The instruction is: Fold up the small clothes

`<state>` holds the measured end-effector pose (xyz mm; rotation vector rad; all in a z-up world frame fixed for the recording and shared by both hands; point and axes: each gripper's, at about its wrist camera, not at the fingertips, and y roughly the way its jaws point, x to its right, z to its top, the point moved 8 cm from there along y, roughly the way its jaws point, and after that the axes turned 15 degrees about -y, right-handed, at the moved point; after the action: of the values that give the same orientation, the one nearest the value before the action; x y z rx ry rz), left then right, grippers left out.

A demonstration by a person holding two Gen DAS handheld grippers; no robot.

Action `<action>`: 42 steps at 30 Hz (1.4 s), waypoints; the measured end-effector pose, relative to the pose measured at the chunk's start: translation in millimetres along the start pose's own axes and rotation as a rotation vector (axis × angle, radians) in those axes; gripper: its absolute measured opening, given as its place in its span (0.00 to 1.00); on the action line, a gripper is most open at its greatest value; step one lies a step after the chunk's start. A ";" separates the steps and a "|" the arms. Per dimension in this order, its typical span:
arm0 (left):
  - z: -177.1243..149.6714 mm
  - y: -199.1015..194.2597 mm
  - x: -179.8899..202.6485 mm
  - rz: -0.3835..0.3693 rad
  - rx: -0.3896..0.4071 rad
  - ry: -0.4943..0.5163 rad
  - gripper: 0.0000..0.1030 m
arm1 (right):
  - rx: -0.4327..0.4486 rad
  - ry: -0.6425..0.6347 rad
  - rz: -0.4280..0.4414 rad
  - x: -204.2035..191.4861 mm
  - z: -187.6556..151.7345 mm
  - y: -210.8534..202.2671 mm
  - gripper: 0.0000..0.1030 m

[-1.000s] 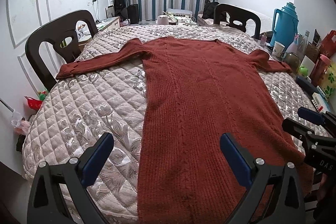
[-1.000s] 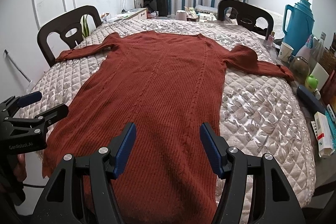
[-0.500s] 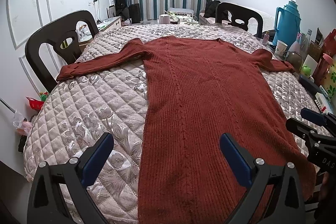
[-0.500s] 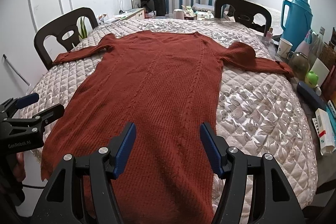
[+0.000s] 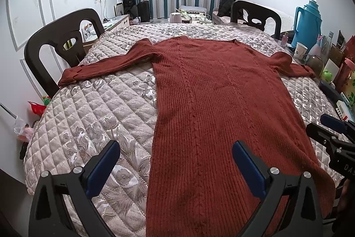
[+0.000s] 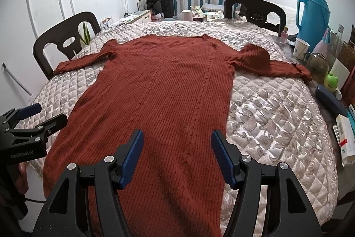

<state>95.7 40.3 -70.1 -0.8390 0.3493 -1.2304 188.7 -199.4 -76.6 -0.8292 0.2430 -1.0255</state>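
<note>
A long rust-red knit sweater dress (image 5: pixel 217 108) lies flat, face up, on the quilted table cover (image 5: pixel 95 117), hem toward me, both sleeves spread out sideways. It also shows in the right wrist view (image 6: pixel 159 99). My left gripper (image 5: pixel 176 153) is open and empty, hovering above the hem's left part. My right gripper (image 6: pixel 177 148) is open and empty above the hem's right part. Each gripper shows at the edge of the other's view: the right one (image 5: pixel 328 132) and the left one (image 6: pixel 37 117).
Two dark chairs (image 5: pixel 60 41) (image 6: pixel 255 10) stand at the left and far sides. A blue thermos (image 6: pixel 314 17), cups, bottles, a green toy (image 6: pixel 331 80) and boxes crowd the table's right edge. The right sleeve cuff (image 6: pixel 299 71) lies close to them.
Both grippers have drawn back and risen slightly, so the views show more of the hem and table front. The dress has not moved and the jaws stay open.
</note>
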 end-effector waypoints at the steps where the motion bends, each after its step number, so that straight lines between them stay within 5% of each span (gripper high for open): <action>1: 0.1 0.8 0.3 -0.001 -0.003 -0.001 0.99 | -0.001 0.001 0.001 0.1 0.0 0.6 0.62; 42: 6.6 9.7 -1.9 0.013 -0.019 -0.004 0.99 | -0.006 0.003 0.011 3.2 4.8 7.1 0.62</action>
<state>106.0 45.4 -73.2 -0.8546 0.3629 -1.2149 197.8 -197.9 -77.8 -0.8306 0.2530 -1.0167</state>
